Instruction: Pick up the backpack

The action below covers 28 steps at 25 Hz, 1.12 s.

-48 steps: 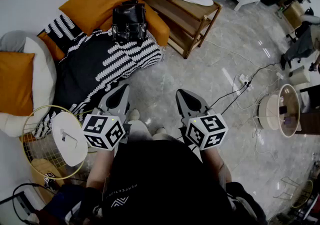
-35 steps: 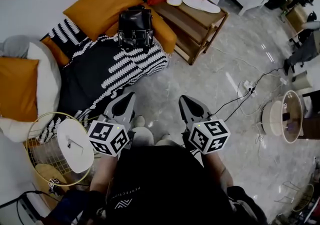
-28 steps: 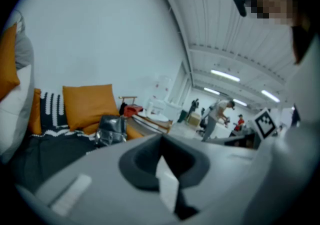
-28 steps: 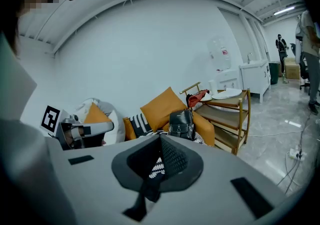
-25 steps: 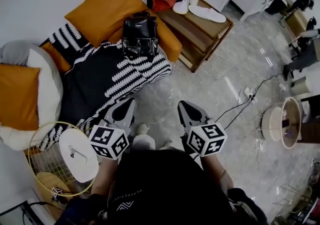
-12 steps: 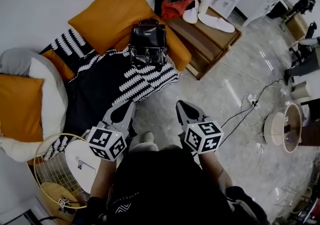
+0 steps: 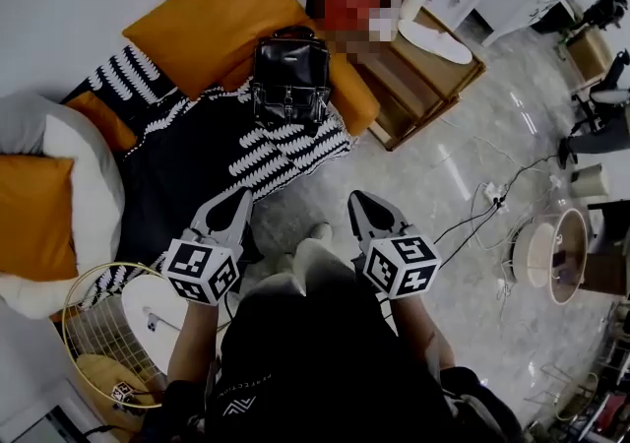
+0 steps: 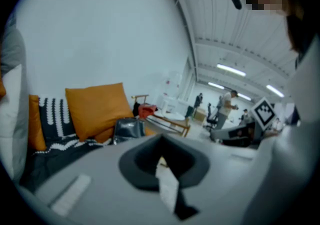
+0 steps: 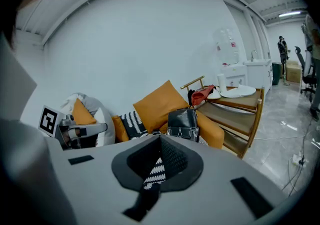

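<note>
The black backpack [image 7: 288,77] stands on the black-and-white blanket [image 7: 197,151] at the far side, leaning on a big orange cushion [image 7: 212,23]. The left tool [image 7: 239,197] and right tool [image 7: 359,199] are both closed tight and hold nothing, near us, well apart from the backpack.
</note>
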Each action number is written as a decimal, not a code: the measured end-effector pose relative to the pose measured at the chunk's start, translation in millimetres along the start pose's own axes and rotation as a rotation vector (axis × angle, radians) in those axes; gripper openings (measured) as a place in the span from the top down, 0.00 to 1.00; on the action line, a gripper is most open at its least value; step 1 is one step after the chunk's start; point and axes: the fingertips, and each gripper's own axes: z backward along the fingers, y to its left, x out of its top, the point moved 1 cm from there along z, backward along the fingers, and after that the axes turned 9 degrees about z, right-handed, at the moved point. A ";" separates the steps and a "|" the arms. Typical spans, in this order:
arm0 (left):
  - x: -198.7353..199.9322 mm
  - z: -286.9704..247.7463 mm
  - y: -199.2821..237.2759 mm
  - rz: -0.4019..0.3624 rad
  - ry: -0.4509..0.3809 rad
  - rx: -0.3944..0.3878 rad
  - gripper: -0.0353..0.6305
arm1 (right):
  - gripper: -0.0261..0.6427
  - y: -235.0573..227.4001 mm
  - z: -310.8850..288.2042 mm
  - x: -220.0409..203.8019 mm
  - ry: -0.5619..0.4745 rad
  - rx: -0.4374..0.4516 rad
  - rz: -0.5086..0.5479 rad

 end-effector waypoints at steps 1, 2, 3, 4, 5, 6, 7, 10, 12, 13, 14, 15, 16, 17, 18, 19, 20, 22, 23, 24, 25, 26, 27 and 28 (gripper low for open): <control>2.2 -6.5 0.6 0.004 -0.002 0.011 0.94 | 0.97 -5.8 -4.1 3.1 0.002 0.007 0.003; 4.8 -13.0 0.8 0.008 -0.008 0.022 0.94 | 0.97 -11.6 -7.8 6.1 0.006 0.015 0.008; 7.8 -19.5 1.0 0.011 -0.013 0.031 0.94 | 0.97 -17.5 -11.5 9.2 0.011 0.023 0.011; 11.1 -26.5 1.5 0.011 -0.015 0.037 0.94 | 0.97 -23.3 -15.5 12.3 0.014 0.031 0.015; 14.4 -33.9 2.3 0.010 -0.016 0.041 0.94 | 0.97 -29.2 -19.9 15.5 0.018 0.038 0.020; 17.5 -41.4 3.3 0.010 -0.015 0.045 0.94 | 0.97 -34.8 -24.3 18.3 0.022 0.045 0.027; 20.2 -48.7 4.3 0.010 -0.015 0.050 0.94 | 0.97 -40.1 -28.6 20.6 0.026 0.054 0.034; 26.2 -69.3 4.8 0.014 -0.016 0.068 0.93 | 0.97 -55.7 -40.9 25.0 0.038 0.081 0.048; 27.6 -81.4 2.6 0.014 -0.014 0.078 0.93 | 0.97 -64.4 -48.9 26.8 0.044 0.100 0.049; 26.8 -86.4 0.7 0.013 -0.010 0.082 0.93 | 0.97 -67.4 -52.1 26.9 0.048 0.109 0.048; 25.6 -90.8 -1.2 0.012 -0.004 0.084 0.93 | 0.97 -70.1 -55.0 26.5 0.052 0.117 0.049; 24.5 -95.0 -2.8 0.010 0.000 0.087 0.93 | 0.97 -72.6 -58.2 26.0 0.056 0.125 0.052; 23.6 -99.3 -4.2 0.010 0.003 0.089 0.93 | 0.97 -75.4 -61.8 25.8 0.059 0.133 0.057; 22.7 -103.4 -5.4 0.011 0.004 0.092 0.93 | 0.97 -78.1 -65.7 25.7 0.062 0.141 0.063; 21.1 -107.1 -6.7 0.014 0.007 0.096 0.93 | 0.97 -80.6 -69.3 25.2 0.067 0.151 0.068; 18.8 -109.8 -8.0 0.018 0.012 0.100 0.93 | 0.97 -82.7 -72.2 24.4 0.073 0.159 0.071; 16.2 -112.0 -9.1 0.020 0.020 0.105 0.93 | 0.97 -84.4 -74.4 23.9 0.077 0.167 0.071; 14.8 -116.2 -8.9 0.019 0.034 0.115 0.93 | 0.97 -87.7 -78.7 26.9 0.073 0.175 0.069; 16.1 -119.1 -7.9 0.018 0.037 0.119 0.92 | 0.97 -90.0 -81.3 30.0 0.066 0.175 0.069; 17.9 -122.8 -6.8 0.019 0.037 0.121 0.92 | 0.97 -92.8 -84.4 33.2 0.060 0.172 0.071; 19.6 -126.8 -5.8 0.020 0.036 0.123 0.92 | 0.97 -95.8 -88.0 35.7 0.056 0.169 0.073; 21.2 -130.9 -4.8 0.020 0.035 0.123 0.90 | 0.97 -98.1 -91.8 37.4 0.054 0.167 0.073; 22.7 -135.0 -3.5 0.019 0.034 0.123 0.89 | 0.97 -99.2 -95.8 38.5 0.054 0.168 0.072; 24.2 -139.2 -1.7 0.016 0.036 0.121 0.88 | 0.96 -99.5 -100.1 39.6 0.053 0.171 0.071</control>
